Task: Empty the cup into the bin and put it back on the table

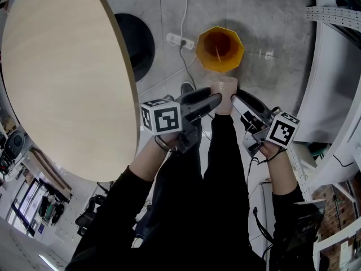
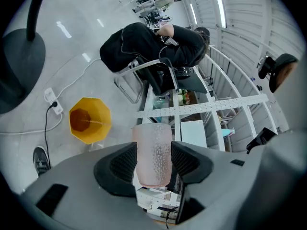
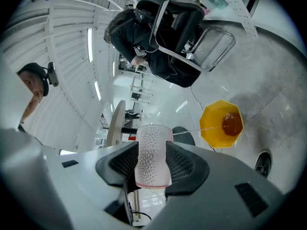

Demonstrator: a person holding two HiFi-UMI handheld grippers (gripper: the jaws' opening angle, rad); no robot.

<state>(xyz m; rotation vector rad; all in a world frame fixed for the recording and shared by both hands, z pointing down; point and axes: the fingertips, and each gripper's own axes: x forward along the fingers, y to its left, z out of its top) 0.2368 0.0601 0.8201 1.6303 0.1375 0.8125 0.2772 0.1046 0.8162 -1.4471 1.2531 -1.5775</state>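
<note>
Hand-held grippers clamp one cup [image 1: 224, 95] from two sides: the left hand-held gripper [image 2: 153, 163] has its ribbed black pads pressed against the cup's walls, and the right hand-held gripper [image 3: 152, 163] grips the same cup in the same way, so neither is empty. The cup is translucent, pale pink and dimpled all over. It is held in the air out in front of the person's black-trousered legs [image 1: 223, 162], well apart from the table [image 1: 67, 78] and just short of the bin [image 1: 237, 55]. The bin is a yellow, many-sided tub standing on the grey floor [image 1: 271, 33], with a pool of orange-brown liquid [image 1: 217, 41] at its bottom. A thin thread of liquid [image 2: 93, 122] runs from the cup's rim across into the bin's mouth. The table is round and of light wood, to the person's left, with its dark round base [image 1: 138, 38] on the floor beneath it. Next to that base lies a white power strip [image 1: 179, 40] with a cable trailing off. A dark shoe [image 1: 187, 88] shows just below the bin. Farther off in the room another person in black [image 2: 148, 42] sits hunched on a chair [image 2: 158, 78] beside white perforated shelving [image 2: 211, 107].
</note>
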